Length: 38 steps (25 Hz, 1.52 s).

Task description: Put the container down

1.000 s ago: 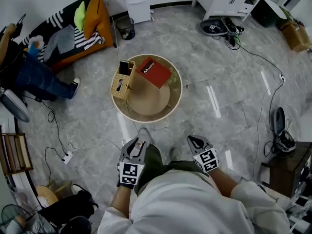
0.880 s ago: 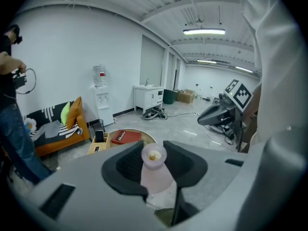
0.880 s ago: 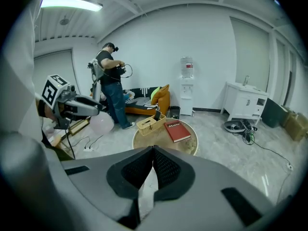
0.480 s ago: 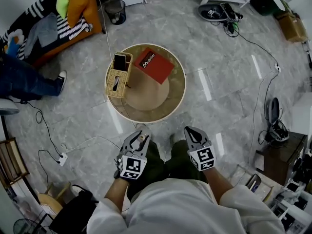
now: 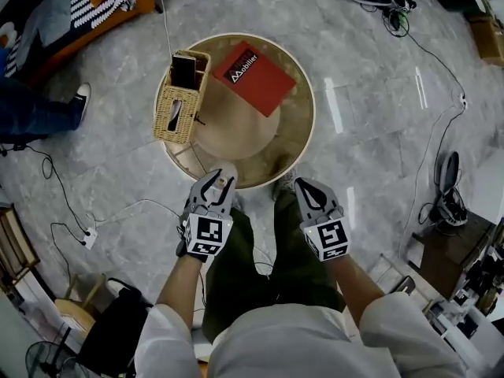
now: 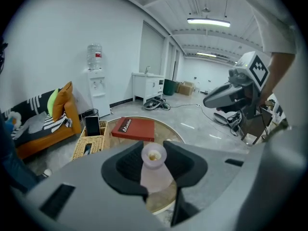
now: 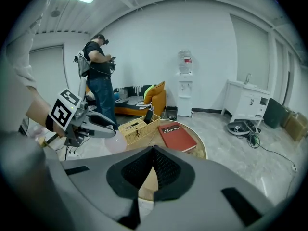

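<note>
A small translucent pinkish container with an open round mouth stands upright between my left gripper's jaws. My left gripper is shut on it and hovers just above the near rim of the round wooden table. From the right gripper view the same container shows at the left gripper's tip. My right gripper sits beside it to the right, over the floor at the table's edge. Its jaws meet with nothing between them.
On the table lie a red book and a wicker basket with a phone standing in it. A sofa is far left. A person stands near the sofa. Cables trail on the floor.
The person has stepped forward: the table now lies much closer, and both grippers have reached its near edge. The left gripper keeps its hold on the container.
</note>
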Available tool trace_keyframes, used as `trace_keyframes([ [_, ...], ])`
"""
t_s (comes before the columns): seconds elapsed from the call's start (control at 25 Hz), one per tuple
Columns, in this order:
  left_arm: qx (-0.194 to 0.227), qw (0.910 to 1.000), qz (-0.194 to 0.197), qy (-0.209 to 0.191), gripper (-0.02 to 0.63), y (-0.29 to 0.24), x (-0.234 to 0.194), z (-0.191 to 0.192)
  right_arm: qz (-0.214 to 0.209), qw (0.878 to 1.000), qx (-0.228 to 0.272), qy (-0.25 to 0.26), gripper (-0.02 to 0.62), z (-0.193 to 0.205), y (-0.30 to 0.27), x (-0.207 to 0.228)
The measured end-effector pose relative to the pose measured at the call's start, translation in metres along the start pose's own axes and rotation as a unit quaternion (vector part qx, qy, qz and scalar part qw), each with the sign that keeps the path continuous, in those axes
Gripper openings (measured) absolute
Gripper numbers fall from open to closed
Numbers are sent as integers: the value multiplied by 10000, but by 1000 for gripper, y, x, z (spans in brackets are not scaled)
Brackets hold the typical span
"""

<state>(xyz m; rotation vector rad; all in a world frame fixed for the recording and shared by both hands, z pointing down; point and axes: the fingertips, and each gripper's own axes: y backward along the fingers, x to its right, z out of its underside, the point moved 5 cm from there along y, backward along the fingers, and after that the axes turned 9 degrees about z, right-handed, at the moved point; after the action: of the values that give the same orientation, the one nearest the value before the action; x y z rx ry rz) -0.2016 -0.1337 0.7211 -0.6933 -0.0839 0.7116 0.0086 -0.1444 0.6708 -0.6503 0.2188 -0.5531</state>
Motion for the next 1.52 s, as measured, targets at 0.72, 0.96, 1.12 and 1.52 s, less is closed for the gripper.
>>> trace_keyframes([
  [0.72,-421,9979,-313,388,132,-155,-64,79,-415,9976,-544,112,23,73,-109,48],
  [0.96,-415,9978,-314,409,132,-170,-64,85,-450,9976,-513,151,23,81,-114,57],
  [1.12,-439,9976,-318,421,132,-175,-65,89,-435,9960,-782,32,23,85,-114,61],
  [1.52,-396,9984,-318,262,135,-183,-59,97,-463,9970,-625,36,23,95,-121,57],
])
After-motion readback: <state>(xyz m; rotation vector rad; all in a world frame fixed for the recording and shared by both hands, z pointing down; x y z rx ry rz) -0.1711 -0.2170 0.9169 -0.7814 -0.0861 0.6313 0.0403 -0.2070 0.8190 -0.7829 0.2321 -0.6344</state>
